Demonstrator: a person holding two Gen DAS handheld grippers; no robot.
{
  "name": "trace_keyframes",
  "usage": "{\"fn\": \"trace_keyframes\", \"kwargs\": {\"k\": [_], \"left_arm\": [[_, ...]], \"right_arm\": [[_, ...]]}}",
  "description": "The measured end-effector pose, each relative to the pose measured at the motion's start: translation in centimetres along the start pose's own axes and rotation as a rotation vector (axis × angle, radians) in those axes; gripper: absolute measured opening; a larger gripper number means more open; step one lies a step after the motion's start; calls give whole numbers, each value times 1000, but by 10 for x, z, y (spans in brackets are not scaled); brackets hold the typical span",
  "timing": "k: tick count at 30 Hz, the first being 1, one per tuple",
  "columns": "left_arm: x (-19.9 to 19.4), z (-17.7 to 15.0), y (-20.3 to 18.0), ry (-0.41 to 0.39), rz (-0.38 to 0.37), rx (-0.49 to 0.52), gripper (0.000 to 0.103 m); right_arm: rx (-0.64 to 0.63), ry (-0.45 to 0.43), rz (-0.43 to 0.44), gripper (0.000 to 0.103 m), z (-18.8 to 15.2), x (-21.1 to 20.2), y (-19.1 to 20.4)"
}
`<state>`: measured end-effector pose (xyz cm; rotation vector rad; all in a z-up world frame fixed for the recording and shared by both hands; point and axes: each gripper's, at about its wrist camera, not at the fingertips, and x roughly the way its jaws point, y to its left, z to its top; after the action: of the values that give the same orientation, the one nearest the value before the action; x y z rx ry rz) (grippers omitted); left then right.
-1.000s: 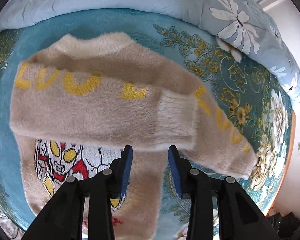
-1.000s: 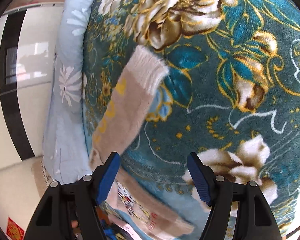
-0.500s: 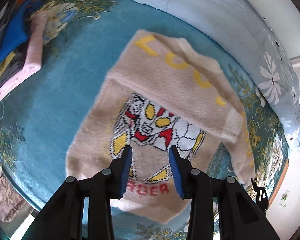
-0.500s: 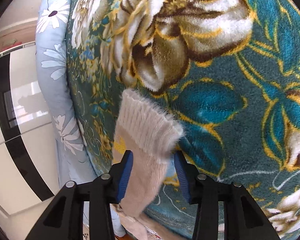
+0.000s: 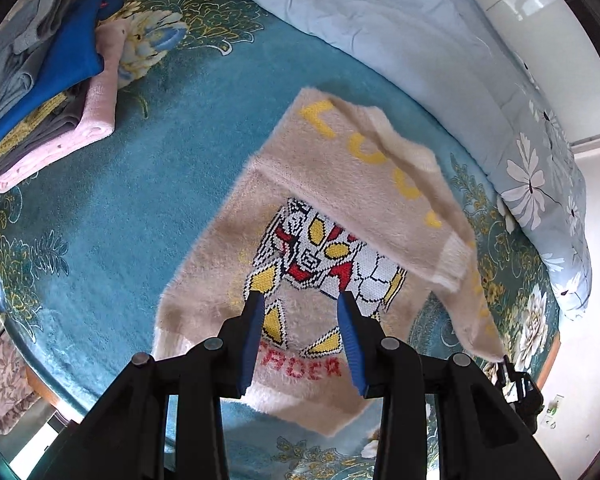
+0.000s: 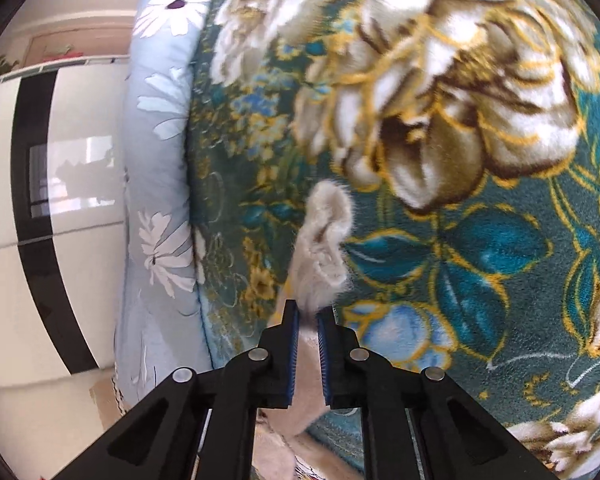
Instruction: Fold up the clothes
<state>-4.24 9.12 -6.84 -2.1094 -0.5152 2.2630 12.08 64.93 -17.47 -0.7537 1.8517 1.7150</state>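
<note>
1. Grey, blue and pink folded clothes (image 5: 56, 92) sit in a stack at the far left of the left wrist view, on the teal floral blanket (image 5: 148, 184) that covers the bed.
2. Right of that stack, well apart from it, the beige fuzzy sweater (image 5: 236, 256) lies front-up on the blanket, with one sleeve folded across its chest.
3. A knitted red, white and yellow robot-like figure fills the sweater's front; red letters below it read "ADER", with the start of the word hidden behind a gripper finger. Yellow letters run along the folded sleeve, but I cannot make them out for certain.
4. The left gripper (image 5: 302, 300) hangs above the sweater's lower front, its blue-padded jaws spread apart with nothing between them.
5. Further right, the other sleeve trails towards the blanket's edge, where the right gripper's black tip just shows at its end.
6. A pale blue quilt with white flowers (image 5: 440, 52) is bunched along the far side of the bed.
7. In the right wrist view, the right gripper (image 6: 308, 314) has its jaws pinched narrowly on the sleeve cuff (image 6: 324, 240), which stands up fuzzy and cream above the blanket's big flower print.
</note>
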Motion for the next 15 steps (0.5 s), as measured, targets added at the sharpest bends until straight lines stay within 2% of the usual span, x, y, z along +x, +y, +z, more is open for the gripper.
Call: {"fn": "trace_keyframes", "kwargs": {"k": [7, 11, 15], "left_arm": [[-9, 3, 25, -10, -34, 14, 38], [-14, 9, 52, -17, -56, -22, 38], [-18, 18, 84, -31, -47, -48, 38]], "right_arm": [[-339, 19, 116, 10, -55, -23, 105], [-498, 81, 181, 10, -108, -20, 161], [-645, 182, 226, 10, -177, -1, 204]]}}
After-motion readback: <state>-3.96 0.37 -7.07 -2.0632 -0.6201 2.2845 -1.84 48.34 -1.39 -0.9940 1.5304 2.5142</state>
